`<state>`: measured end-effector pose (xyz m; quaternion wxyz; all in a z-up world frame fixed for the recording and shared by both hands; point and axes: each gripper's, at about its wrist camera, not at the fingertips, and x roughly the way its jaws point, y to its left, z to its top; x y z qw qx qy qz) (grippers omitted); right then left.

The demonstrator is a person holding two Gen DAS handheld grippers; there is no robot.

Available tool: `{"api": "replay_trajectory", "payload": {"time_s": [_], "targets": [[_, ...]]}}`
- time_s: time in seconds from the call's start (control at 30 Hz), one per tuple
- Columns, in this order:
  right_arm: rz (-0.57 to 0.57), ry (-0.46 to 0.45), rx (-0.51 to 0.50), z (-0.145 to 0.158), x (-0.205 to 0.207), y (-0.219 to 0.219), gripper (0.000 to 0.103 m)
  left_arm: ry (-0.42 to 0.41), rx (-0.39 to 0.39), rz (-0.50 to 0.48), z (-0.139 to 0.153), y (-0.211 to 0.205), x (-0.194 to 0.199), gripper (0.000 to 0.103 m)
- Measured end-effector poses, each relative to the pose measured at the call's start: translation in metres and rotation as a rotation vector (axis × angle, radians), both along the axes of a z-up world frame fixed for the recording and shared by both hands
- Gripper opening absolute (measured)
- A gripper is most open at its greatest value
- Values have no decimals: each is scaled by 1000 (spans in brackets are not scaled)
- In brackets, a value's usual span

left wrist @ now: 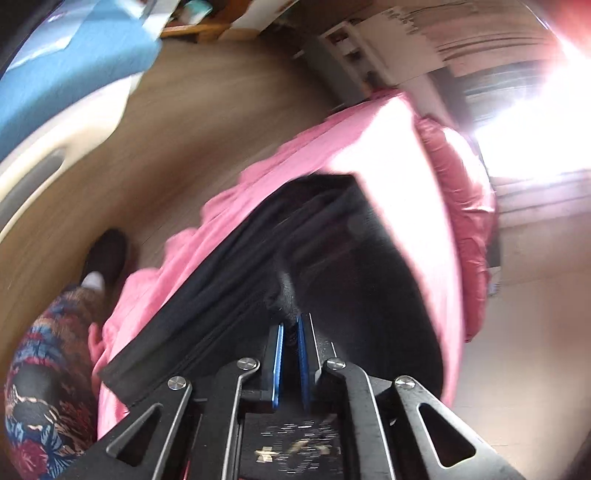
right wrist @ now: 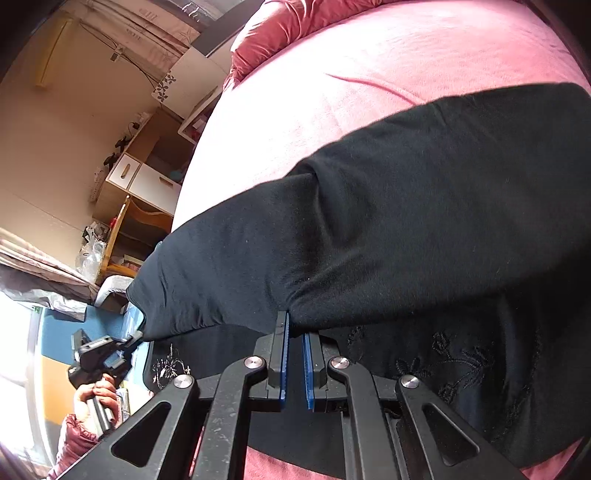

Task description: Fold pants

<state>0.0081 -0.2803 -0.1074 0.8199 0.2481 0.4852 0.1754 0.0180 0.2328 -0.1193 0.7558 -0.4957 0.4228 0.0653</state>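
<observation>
Black pants [right wrist: 406,221] lie across a pink bed [right wrist: 332,92], with one layer lifted over another that bears dark embroidery. My right gripper [right wrist: 295,328] is shut on an edge of the lifted pants layer. My left gripper [left wrist: 290,325] is shut on a bunch of the black pants [left wrist: 332,236] and holds it above the pink bed [left wrist: 388,147]. The left gripper also shows in the right wrist view [right wrist: 135,338], pinching the far corner of the lifted layer, held by a hand.
A red quilt [right wrist: 295,22] lies bunched at the bed's far end. Wooden floor [left wrist: 184,129] runs beside the bed. The person's patterned leg and black shoe [left wrist: 105,254] stand at the bed's edge. Shelves and drawers [right wrist: 140,177] line the wall.
</observation>
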Motion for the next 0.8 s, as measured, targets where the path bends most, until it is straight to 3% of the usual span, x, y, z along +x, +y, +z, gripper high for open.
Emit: {"api": "replay_trajectory", "payload": {"time_s": [0.17,0.23,0.37,0.53,0.8], "targets": [[24,-56,30,27,-21,-9,7,-169,8,-32,59,18,-13,7],[35,-63,51,33,-34,-12,7,-189,15,-46,71,25,-22,7],[104,-32,0,28,-63,0,7,-93,81,-97,57,27,-34,7],[157,69,-60,-6,-88,16,7,48,41,-57,4,33,-50,7],[164,115,-125,-30,-89,20,6,109,81,-71,-10,23,-65,7]]}}
